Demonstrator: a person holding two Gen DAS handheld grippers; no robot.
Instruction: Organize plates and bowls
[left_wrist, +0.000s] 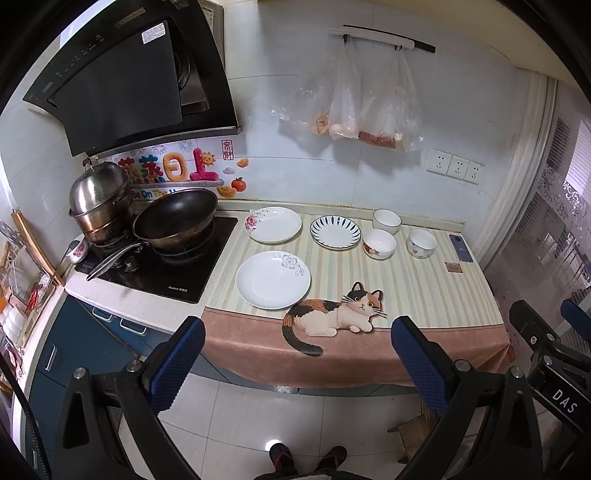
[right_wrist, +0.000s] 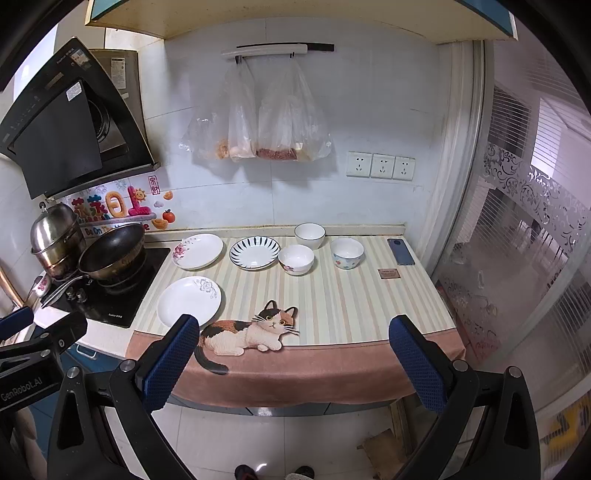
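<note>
Three plates lie on the striped mat: a white plate with a grey flower (left_wrist: 273, 279) (right_wrist: 189, 301) at the front left, a pink-flower plate (left_wrist: 273, 224) (right_wrist: 198, 250) behind it, and a blue-striped plate (left_wrist: 335, 232) (right_wrist: 254, 252) to its right. Three bowls stand further right: a plain white bowl (left_wrist: 386, 220) (right_wrist: 309, 235) at the back, a flowered bowl (left_wrist: 379, 244) (right_wrist: 296, 259), and a dotted bowl (left_wrist: 422, 243) (right_wrist: 347, 253). My left gripper (left_wrist: 297, 326) and right gripper (right_wrist: 293, 325) are both open and empty, held off the counter's front edge.
A stove (left_wrist: 162, 262) with a black wok (left_wrist: 175, 218) and a steel pot (left_wrist: 99, 201) is left of the mat. A phone (left_wrist: 460, 248) (right_wrist: 400, 251) and a small brown card (right_wrist: 388, 273) lie at the right. Plastic bags (right_wrist: 258, 122) hang on the wall. A glass door (right_wrist: 517, 240) is at the right.
</note>
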